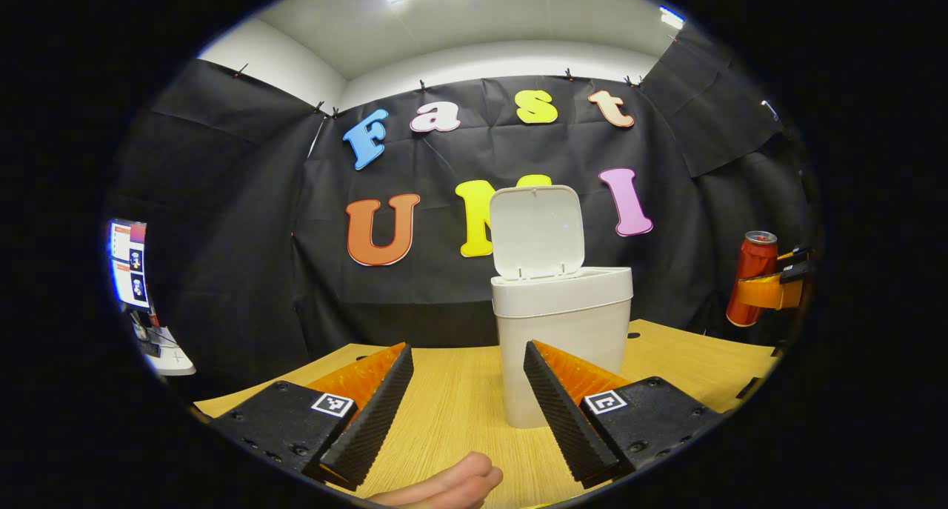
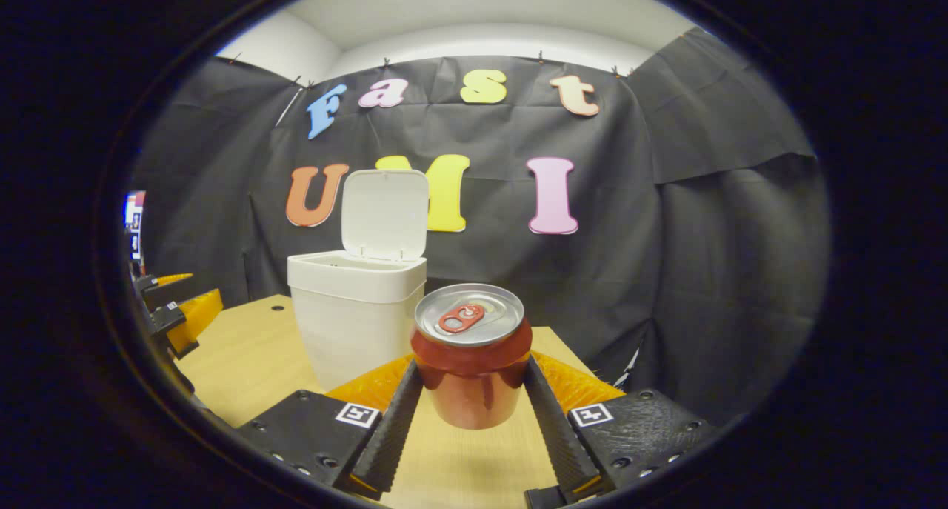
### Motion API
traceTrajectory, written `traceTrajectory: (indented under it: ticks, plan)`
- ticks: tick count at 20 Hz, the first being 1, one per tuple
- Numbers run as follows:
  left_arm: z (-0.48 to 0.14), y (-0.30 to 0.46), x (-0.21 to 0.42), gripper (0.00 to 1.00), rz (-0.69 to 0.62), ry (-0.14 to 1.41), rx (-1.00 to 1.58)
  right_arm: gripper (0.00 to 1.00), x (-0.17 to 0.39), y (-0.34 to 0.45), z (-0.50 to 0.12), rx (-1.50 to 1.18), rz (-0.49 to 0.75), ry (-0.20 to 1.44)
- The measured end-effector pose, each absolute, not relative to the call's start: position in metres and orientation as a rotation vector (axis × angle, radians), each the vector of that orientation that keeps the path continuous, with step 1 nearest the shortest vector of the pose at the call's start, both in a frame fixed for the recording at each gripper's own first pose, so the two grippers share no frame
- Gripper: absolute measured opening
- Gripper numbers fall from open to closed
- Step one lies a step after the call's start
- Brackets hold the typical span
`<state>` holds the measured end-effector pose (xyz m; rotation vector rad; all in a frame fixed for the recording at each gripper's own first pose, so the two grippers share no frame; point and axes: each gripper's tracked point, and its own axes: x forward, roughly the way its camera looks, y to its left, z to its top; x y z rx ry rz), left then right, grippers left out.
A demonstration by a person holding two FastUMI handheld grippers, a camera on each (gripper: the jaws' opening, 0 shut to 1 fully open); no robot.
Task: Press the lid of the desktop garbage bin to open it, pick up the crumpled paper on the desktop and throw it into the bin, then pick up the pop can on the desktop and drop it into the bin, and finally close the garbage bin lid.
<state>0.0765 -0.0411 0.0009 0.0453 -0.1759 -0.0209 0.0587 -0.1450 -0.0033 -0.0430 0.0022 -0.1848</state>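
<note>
A: Right gripper (image 2: 472, 394) is clamping the pop can (image 2: 472, 361) above the desk, beside the open bin (image 2: 355, 324). Left gripper (image 1: 468, 401) is idling wide, empty.

B: Risk: can is striking the rim if released short.

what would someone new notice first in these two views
First, the shiny red pop can, lifted off the wooden table and clamped upright between the right gripper's fingers. Behind it to the left stands the white plastic bin, its flip lid raised. The left gripper is open near the bin.
</note>
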Motion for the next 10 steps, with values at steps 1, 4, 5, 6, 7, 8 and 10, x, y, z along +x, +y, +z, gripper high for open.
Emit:
traceTrajectory:
  ticks: [1,4,5,6,7,8,10]
  plan:
    - [0.004,-0.038,0.073,0.97,-0.018,-0.19,0.042,0.78,0.058,-0.141,0.0,-0.056,-0.188,0.004]
    - [0.001,-0.027,0.068,0.97,-0.014,-0.188,0.018,0.78,0.061,-0.116,0.019,-0.082,-0.161,-0.004]
    - [0.003,-0.018,0.067,0.97,0.004,-0.188,0.01,0.78,0.063,-0.108,0.025,-0.088,-0.154,-0.004]
    - [0.006,-0.012,0.066,0.97,0.016,-0.196,0.007,0.79,0.064,-0.101,0.031,-0.089,-0.152,-0.003]
    - [0.008,-0.008,0.065,0.97,0.021,-0.205,0.007,0.78,0.065,-0.091,0.039,-0.088,-0.142,-0.009]
    - [0.009,-0.004,0.065,0.97,0.024,-0.208,0.006,0.79,0.067,-0.078,0.049,-0.087,-0.127,-0.018]
    - [0.007,0.001,0.065,0.97,0.021,-0.201,0.01,0.78,0.07,-0.061,0.061,-0.097,-0.119,-0.022]
